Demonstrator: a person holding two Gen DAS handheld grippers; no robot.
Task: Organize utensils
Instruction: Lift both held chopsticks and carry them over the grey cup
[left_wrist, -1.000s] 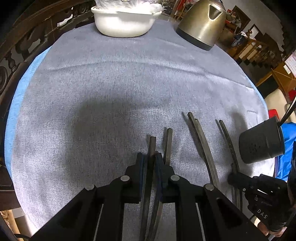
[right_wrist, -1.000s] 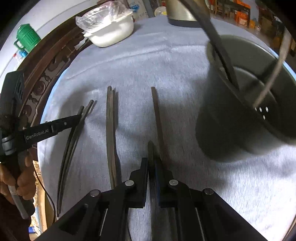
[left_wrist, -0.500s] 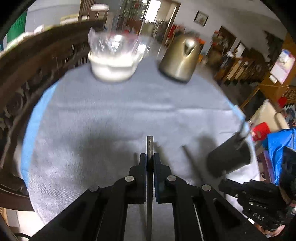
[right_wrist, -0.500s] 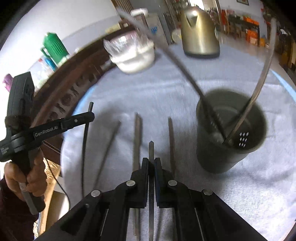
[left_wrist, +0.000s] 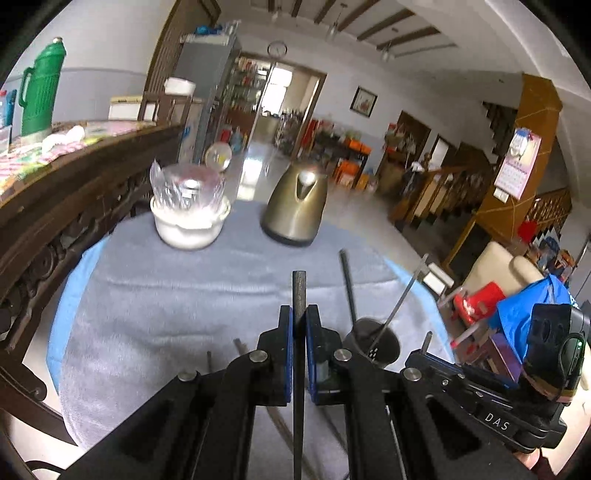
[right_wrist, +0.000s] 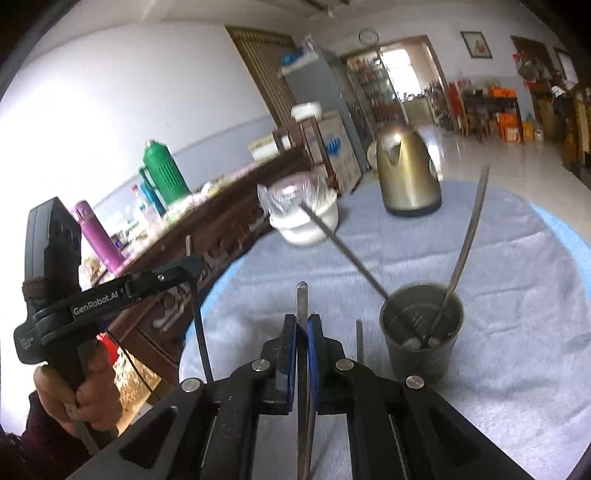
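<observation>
Utensils were the story, and both grippers had one each. The left gripper (left_wrist: 299, 347) was clamped narrow on a dark flat utensil (left_wrist: 299, 291), carried clear above the table (left_wrist: 166, 295); the right gripper (right_wrist: 302, 345) was pinched tight on a silvery utensil (right_wrist: 302, 299), also off the cloth. Near the table's right edge stood the dark holder cup (right_wrist: 421, 332), already with two utensils leaning in it, a dark stick (right_wrist: 343, 251) and a metal handle (right_wrist: 465, 243). So part was done. At least a few more pieces (left_wrist: 238, 345) lay on the cloth by the near edge, and the two held ones looked bound for the cup, not yet in.
</observation>
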